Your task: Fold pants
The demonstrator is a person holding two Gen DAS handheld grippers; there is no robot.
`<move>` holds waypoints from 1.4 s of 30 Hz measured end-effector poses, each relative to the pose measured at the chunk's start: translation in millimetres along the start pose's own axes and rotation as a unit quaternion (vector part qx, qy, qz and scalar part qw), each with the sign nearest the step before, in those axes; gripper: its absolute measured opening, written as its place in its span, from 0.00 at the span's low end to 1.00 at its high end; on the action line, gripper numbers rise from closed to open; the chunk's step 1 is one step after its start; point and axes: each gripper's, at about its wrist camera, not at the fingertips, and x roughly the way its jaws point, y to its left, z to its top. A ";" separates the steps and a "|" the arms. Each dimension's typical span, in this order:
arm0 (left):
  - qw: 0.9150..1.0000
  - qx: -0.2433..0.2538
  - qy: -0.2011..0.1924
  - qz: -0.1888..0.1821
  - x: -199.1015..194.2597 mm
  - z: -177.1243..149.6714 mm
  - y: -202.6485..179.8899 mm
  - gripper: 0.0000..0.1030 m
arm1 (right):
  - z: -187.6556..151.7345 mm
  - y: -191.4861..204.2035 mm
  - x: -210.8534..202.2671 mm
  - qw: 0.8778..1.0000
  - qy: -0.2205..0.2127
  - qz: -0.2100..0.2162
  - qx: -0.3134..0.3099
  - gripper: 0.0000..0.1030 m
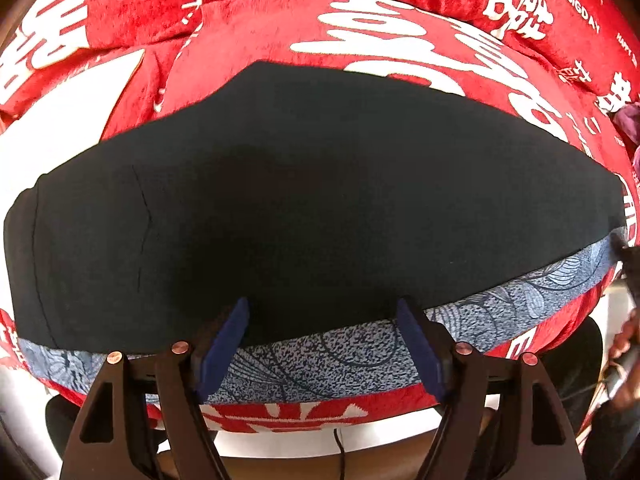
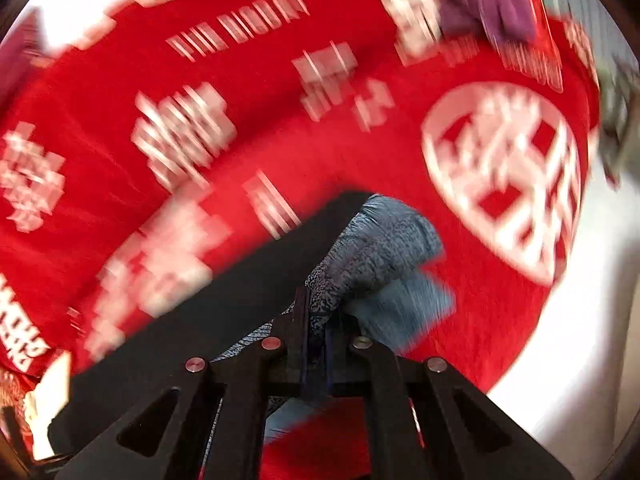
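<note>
Left wrist view: the left gripper (image 1: 322, 312) holds its two blue-padded fingers (image 1: 224, 344) apart, hovering at the lower centre over the near edge of one pair of pants (image 1: 300, 200); whether the tips touch the cloth cannot be told. The pants lie flat across the middle of the frame, black face up, with a grey-blue patterned band (image 1: 320, 356) along the lower edge. Beneath them lies one red blanket (image 1: 248, 12) with white lettering.

Right wrist view (motion-blurred): the right gripper (image 2: 314, 308) has its two fingers together, clamped on a bunched corner of the patterned fabric (image 2: 380, 240) at lower centre. One purple cloth (image 2: 492, 4) lies at the upper right.
</note>
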 end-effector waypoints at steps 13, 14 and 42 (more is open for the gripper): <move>0.999 0.041 -0.020 0.019 -8.6 1.8 -40.7 0.75 | 15.3 2.4 -47.2 0.993 -0.084 -0.050 -0.070 0.46; 0.998 0.056 -0.026 0.023 -8.9 2.6 -53.1 0.75 | 11.9 24.5 -44.6 0.990 -0.074 -0.034 -0.119 0.67; 0.995 -0.071 -0.033 0.059 17.1 54.1 7.9 0.99 | -32.5 157.3 68.6 0.915 0.026 0.081 -0.395 0.88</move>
